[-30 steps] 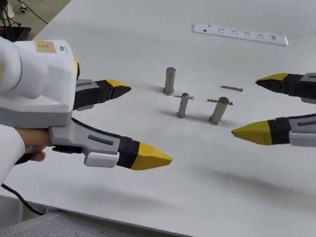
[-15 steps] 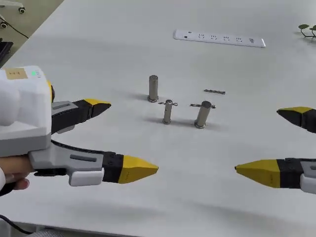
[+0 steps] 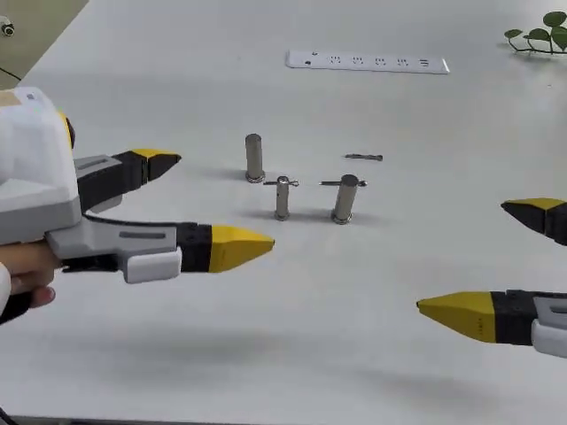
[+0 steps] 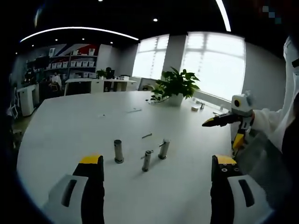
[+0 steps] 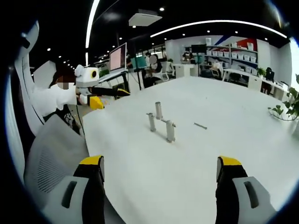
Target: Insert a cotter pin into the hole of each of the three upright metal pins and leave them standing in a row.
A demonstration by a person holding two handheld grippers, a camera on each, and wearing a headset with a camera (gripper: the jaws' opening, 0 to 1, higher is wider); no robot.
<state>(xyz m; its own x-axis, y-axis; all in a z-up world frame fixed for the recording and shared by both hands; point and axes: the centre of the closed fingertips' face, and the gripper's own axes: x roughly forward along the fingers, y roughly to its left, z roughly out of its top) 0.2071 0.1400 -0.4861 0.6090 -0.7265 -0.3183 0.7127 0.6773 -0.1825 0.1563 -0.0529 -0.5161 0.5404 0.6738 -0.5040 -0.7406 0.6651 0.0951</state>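
Metal pins [image 3: 283, 197], two apparently cottered in head view, blurrier in gripper views; left gripper [image 3: 223, 199] and right gripper [image 3: 462, 257] fingers wide.

A long white power strip [image 3: 368, 62] lies at the far side of the white table [image 3: 292, 319]. A green plant [image 3: 539, 37] sits at the far right corner.

Large white table [image 3: 177, 354]; power strip [image 3: 368, 62] on far side. Potted plant [image 4: 175, 84] before bright windows [image 4: 215, 65]. Shelves [image 4: 70, 61] along far wall. Curved ceiling light strips [image 4: 79, 30]. Grey mesh chair [image 5: 51, 163].
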